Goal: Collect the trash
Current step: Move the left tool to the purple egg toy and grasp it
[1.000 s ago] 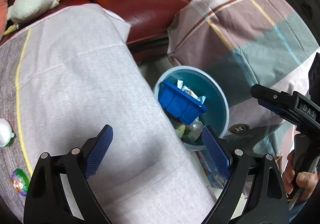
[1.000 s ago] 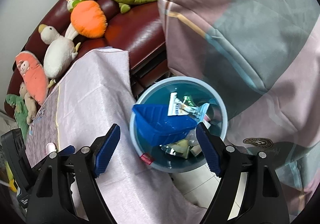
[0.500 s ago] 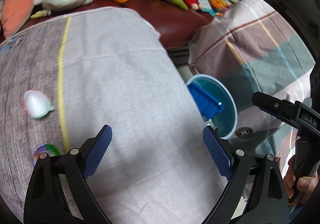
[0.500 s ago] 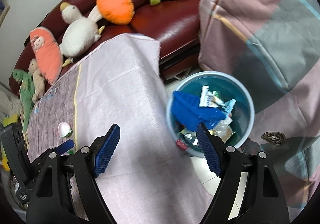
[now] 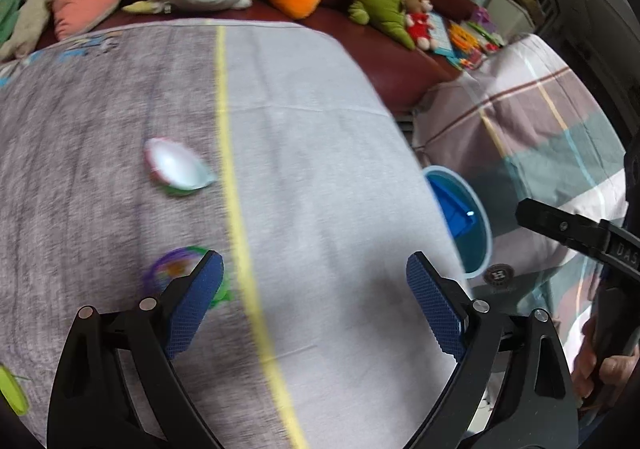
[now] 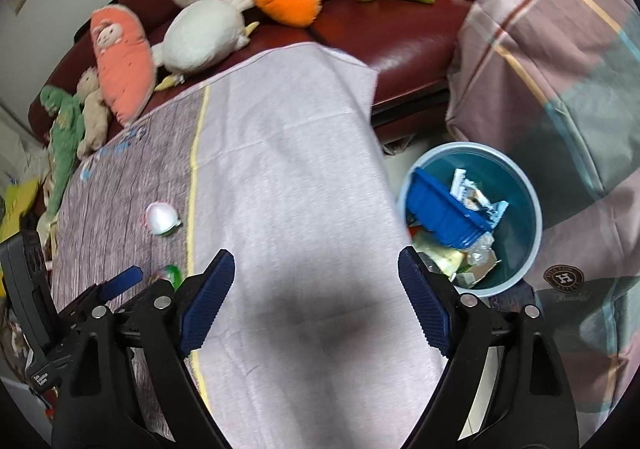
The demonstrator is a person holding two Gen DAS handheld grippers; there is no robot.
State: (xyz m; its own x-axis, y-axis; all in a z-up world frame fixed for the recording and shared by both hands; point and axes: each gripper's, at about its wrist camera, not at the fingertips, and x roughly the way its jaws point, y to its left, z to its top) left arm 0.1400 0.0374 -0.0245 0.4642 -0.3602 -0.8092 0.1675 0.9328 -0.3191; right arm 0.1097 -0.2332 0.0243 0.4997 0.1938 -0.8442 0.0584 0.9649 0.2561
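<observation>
left gripper (image 5: 314, 299): released, nothing between pads, over cloth (image 5: 320, 169)
right gripper (image 6: 316, 299): jaws just widened, empty
cup (image 5: 178, 169): on cloth, far left of left gripper
wrapper (image 5: 176, 269): just beside left pad
bin (image 6: 520, 185): right of counter, on floor, holds trash

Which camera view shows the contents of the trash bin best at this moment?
The right wrist view: the trash bin appears nearly whole from above, with the blue tray and wrappers inside. The left wrist view shows only a sliver of the bin past the cloth-covered table, with just a corner of the tray.
</observation>
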